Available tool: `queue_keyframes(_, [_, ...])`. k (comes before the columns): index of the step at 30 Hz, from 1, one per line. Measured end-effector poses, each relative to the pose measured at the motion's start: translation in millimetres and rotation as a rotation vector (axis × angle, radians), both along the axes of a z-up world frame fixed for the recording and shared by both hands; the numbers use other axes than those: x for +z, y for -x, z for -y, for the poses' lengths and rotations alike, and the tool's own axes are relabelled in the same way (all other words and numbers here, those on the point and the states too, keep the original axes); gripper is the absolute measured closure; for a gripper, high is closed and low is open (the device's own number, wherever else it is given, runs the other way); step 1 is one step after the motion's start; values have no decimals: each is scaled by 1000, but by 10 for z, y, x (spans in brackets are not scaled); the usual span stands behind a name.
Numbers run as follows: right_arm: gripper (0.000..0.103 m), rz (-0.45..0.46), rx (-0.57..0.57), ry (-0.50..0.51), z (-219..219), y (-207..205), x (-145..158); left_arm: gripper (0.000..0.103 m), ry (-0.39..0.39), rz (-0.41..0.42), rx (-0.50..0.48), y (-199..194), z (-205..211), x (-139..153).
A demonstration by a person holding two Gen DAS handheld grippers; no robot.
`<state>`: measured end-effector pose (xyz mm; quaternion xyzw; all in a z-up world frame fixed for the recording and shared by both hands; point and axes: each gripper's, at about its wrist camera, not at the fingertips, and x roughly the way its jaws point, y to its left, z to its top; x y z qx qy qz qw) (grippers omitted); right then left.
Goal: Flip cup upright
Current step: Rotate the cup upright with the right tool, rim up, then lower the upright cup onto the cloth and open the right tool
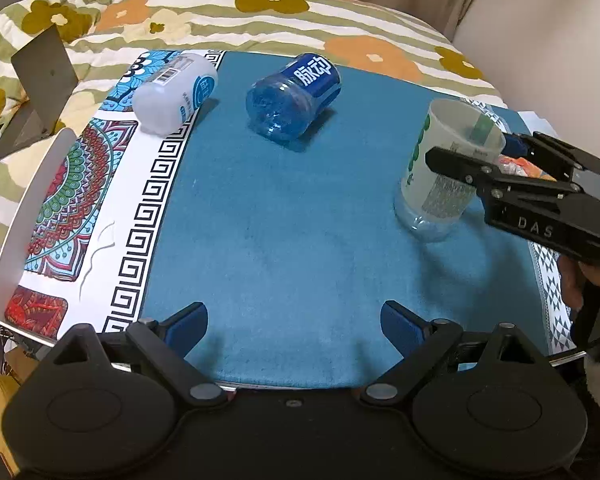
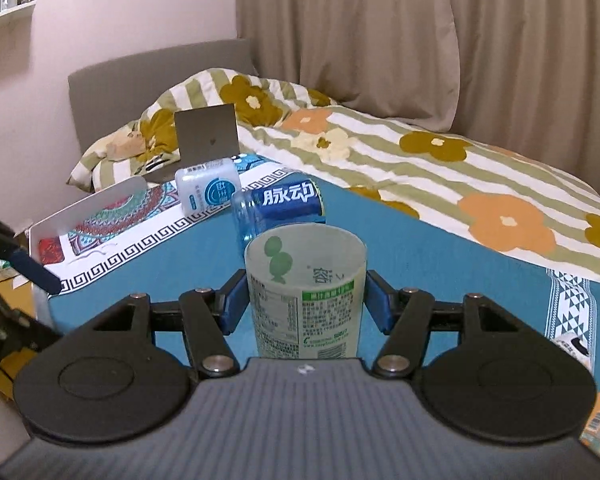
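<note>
On blue mat [image 1: 284,216]: cup [image 2: 305,292] upright btwn right gripper [image 2: 306,306] pads, touching.

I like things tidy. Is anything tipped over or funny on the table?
Yes. The blue cup and the white cup lie on their sides at the table's far end. The green-label cup stands upright between the right gripper fingers.

A blue bottle [image 1: 294,96] and white bottle [image 1: 175,94] lie on the teal mat [image 1: 280,220], floral quilt [image 1: 260,16] behind
</note>
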<state>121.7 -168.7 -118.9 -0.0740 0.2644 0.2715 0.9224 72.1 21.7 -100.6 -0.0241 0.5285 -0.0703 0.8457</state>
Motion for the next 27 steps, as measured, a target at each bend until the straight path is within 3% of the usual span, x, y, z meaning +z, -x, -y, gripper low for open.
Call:
queue_keyframes(12, [25, -53, -54, -14, 55, 76, -38, 7, -4, 12, -6, 35, -37, 28])
queue_keyframes(16, [0, -70, -84, -16, 36, 94, -15, 7, -3, 29, -4, 72, -61, 85])
queue_keyframes(18, [0, -66, -101, -21, 35, 119, 15, 7, 0, 42, -1, 101, -79, 132])
queue_keyframes(22, [0, -79, -131, -24, 26, 179, 141, 7, 1, 78, 7, 161, -102, 279])
queue_keyframes(27, [0, -96, -187, -65, 31, 355, 527, 7, -2, 152, 11, 283, -122, 580])
